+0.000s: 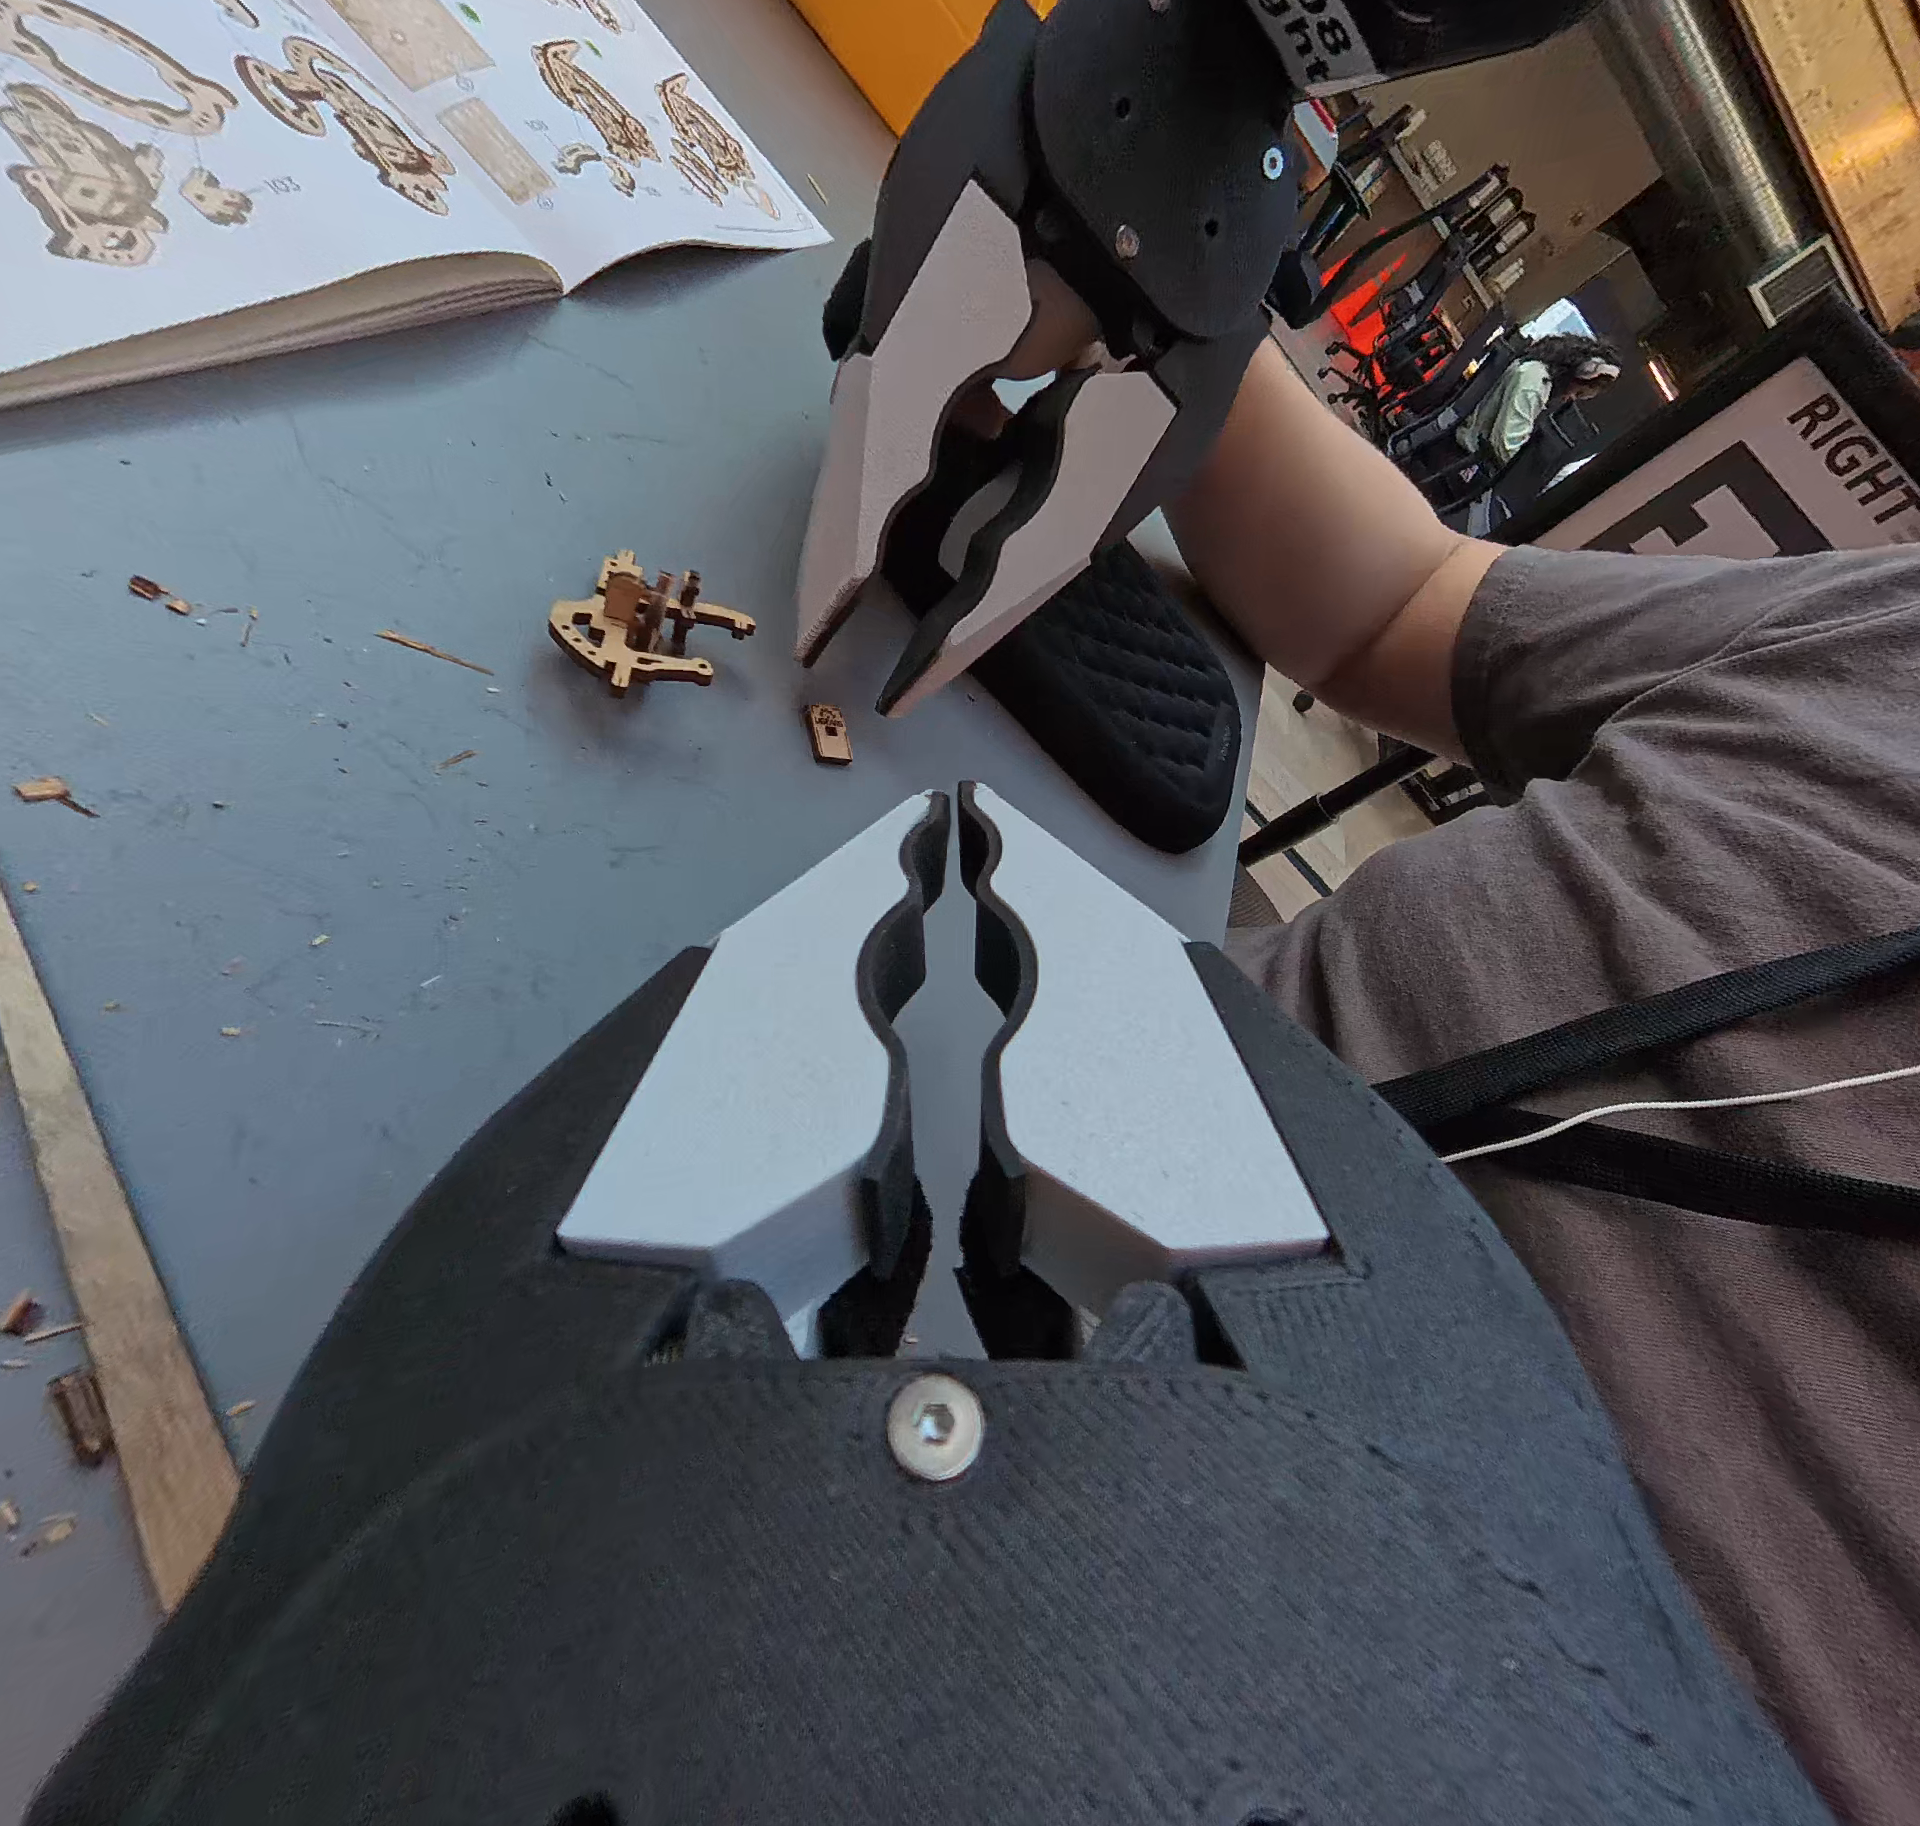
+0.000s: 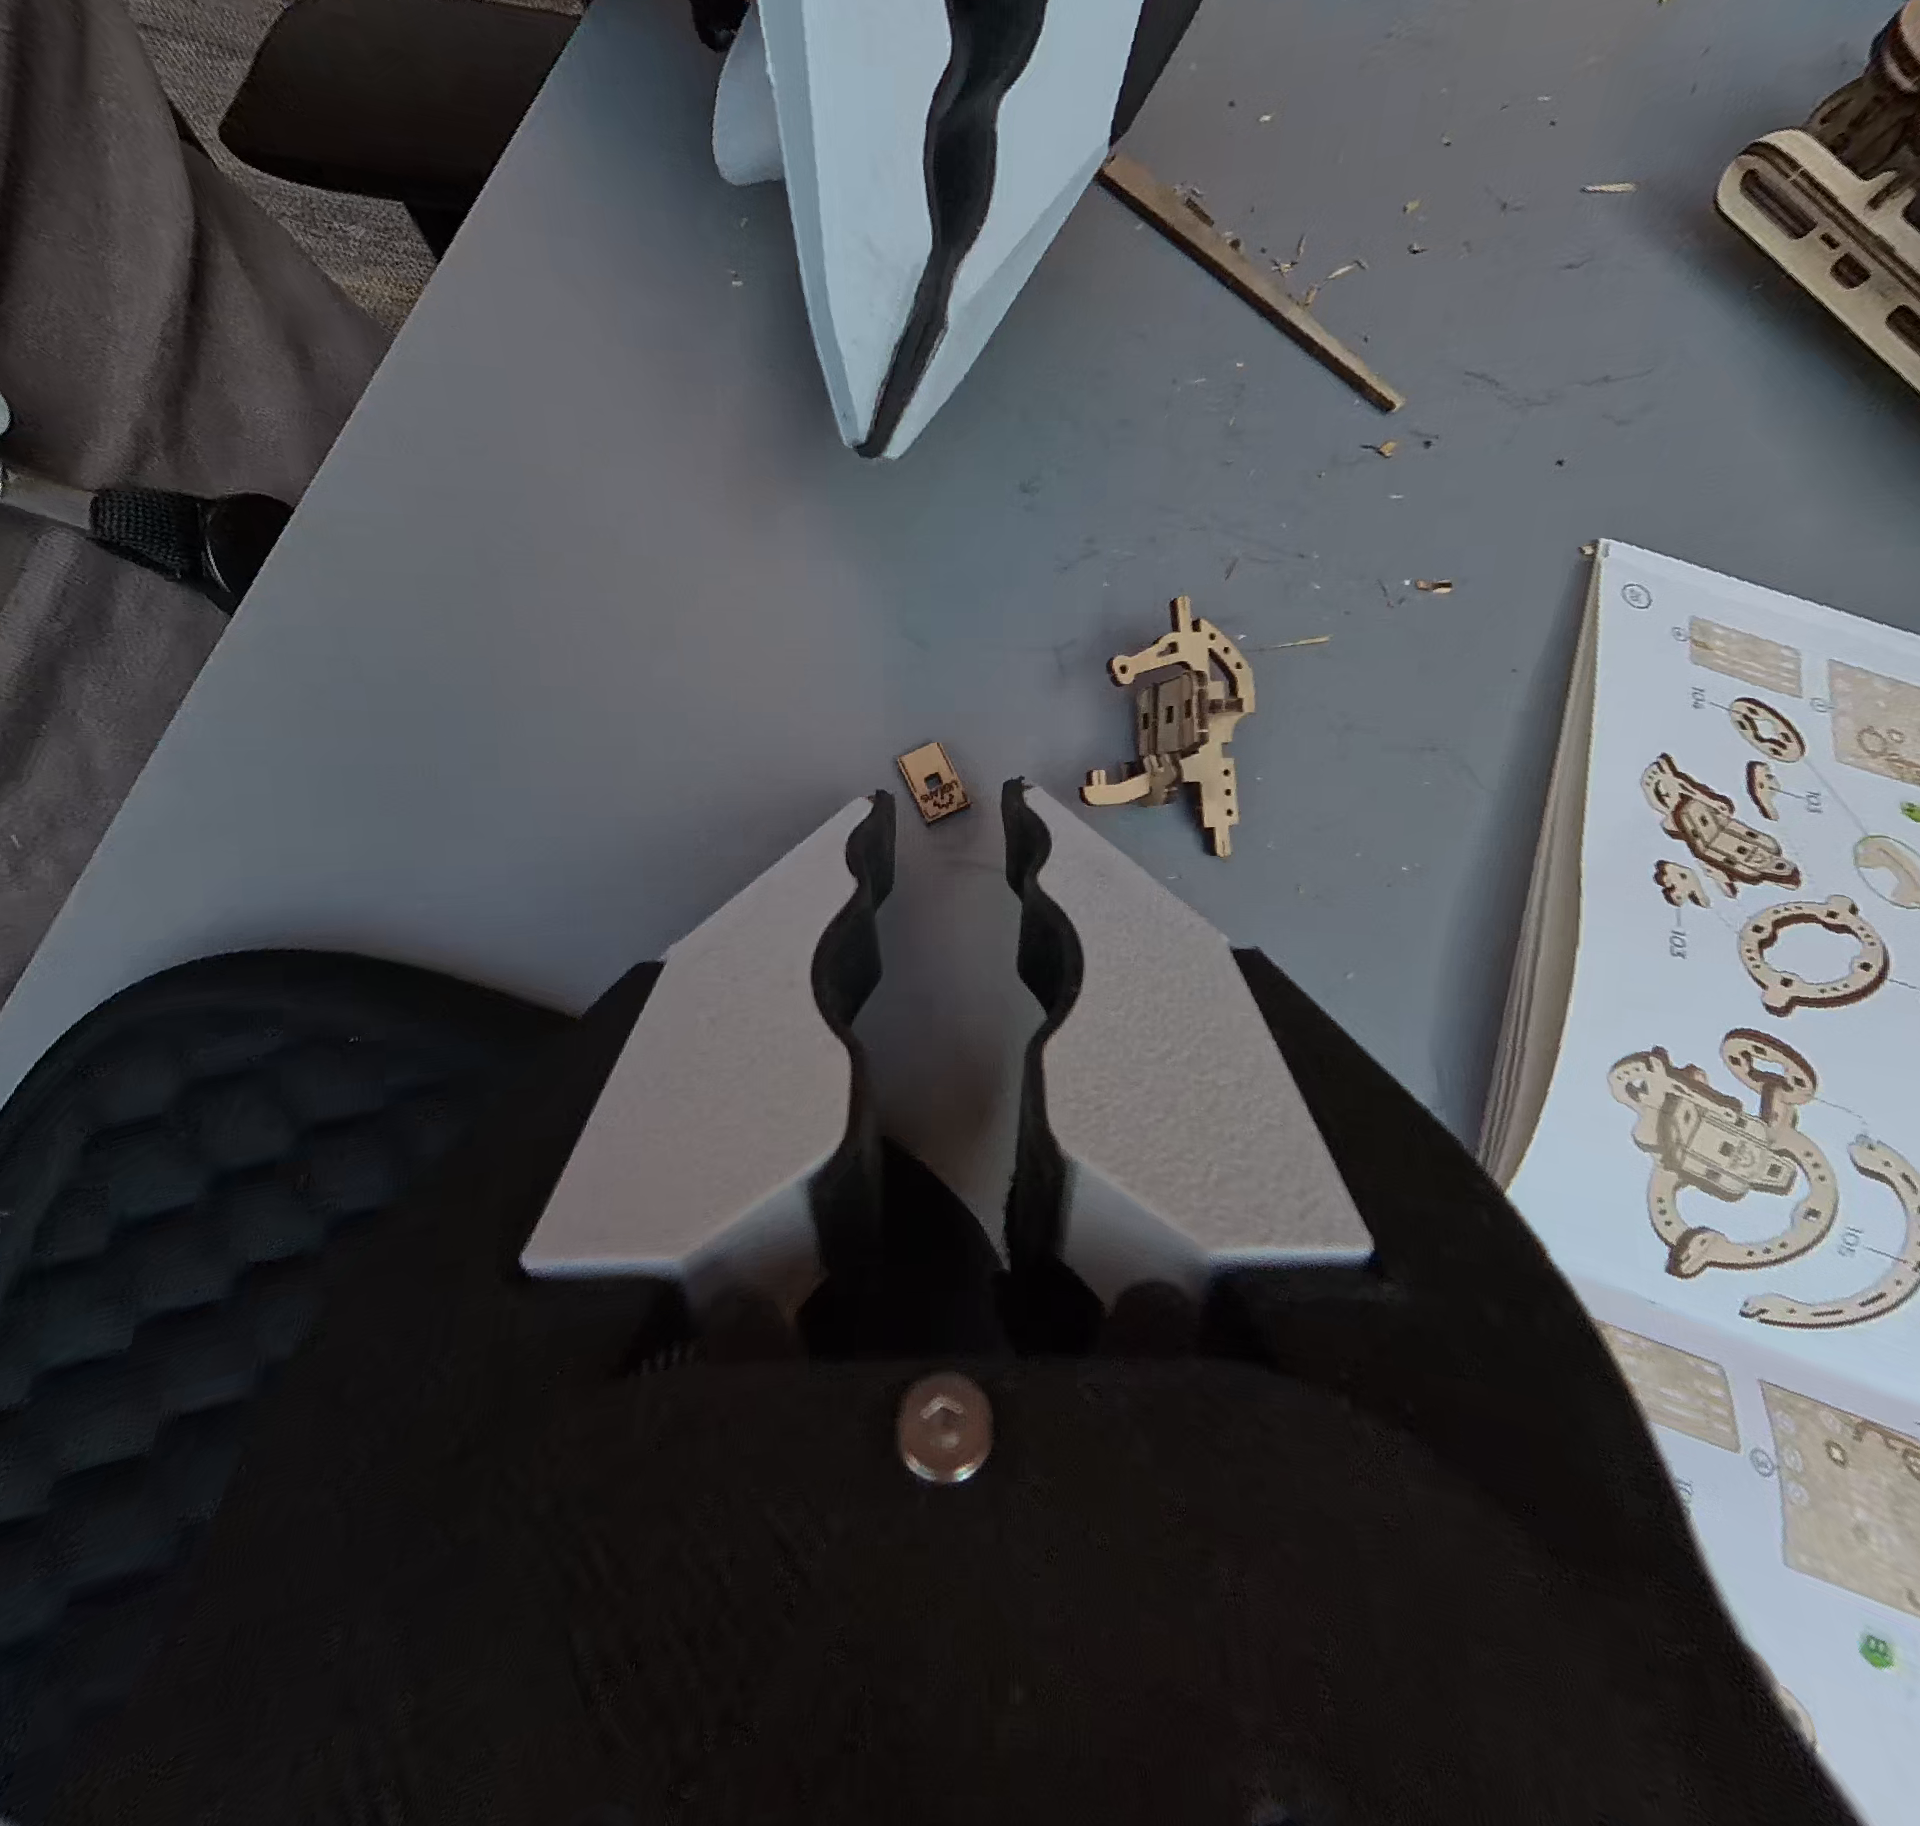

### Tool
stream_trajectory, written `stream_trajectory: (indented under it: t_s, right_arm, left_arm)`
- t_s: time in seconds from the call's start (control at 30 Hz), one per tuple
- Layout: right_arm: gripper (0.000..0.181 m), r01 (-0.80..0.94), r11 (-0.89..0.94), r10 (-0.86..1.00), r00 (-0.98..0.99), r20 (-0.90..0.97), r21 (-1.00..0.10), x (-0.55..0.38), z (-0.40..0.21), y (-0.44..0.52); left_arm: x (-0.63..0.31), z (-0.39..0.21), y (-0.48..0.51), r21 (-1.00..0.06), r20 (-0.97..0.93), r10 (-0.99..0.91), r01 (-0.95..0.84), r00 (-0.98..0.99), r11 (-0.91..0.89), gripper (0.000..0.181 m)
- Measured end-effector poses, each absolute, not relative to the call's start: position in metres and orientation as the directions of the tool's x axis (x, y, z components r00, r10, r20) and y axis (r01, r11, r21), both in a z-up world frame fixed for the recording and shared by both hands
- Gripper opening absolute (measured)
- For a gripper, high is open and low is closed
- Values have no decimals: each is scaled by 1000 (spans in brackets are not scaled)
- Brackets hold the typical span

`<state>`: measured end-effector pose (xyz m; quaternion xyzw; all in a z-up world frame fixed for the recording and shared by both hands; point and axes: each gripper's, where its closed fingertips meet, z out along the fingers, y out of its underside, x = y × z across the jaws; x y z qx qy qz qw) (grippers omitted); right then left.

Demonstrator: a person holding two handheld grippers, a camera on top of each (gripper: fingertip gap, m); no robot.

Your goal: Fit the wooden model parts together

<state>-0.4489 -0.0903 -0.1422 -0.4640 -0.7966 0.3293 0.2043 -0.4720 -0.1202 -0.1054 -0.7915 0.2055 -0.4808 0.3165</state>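
Wooden tab lies just beyond parted right tongs, near table edge.

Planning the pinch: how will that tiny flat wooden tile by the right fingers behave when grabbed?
The small wooden tile lies flat on the table, so it probably slides rather than rolls. Thin and tiny, it looks light and hard to pinch from above.
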Motion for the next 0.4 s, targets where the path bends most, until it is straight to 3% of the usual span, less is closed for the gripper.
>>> stream_trajectory:
  t_s: [0.1, 0.17, 0.33, 0.4]
  right_arm:
    - [20, 615, 375, 866, -500, 24, -694, -452, -146, -90]
    - [3, 623, 383, 856, -517, 9, -682, -452, -151, -94]
    - [0, 611, 367, 874, -486, 34, -702, -450, -146, -93]
    - [0, 601, 348, 877, -480, 23, -720, -446, -142, -96]
  left_arm:
    - [-477, -114, -116, -706, 595, -627, -47, 503, -707, 12]
    - [-486, -123, -107, -722, 522, -625, -90, 580, -686, 18]
    - [-506, -130, -78, -826, 110, -710, -333, 695, -455, 38]
    - [-511, -130, -70, -822, -37, -729, -436, 683, -366, 42]
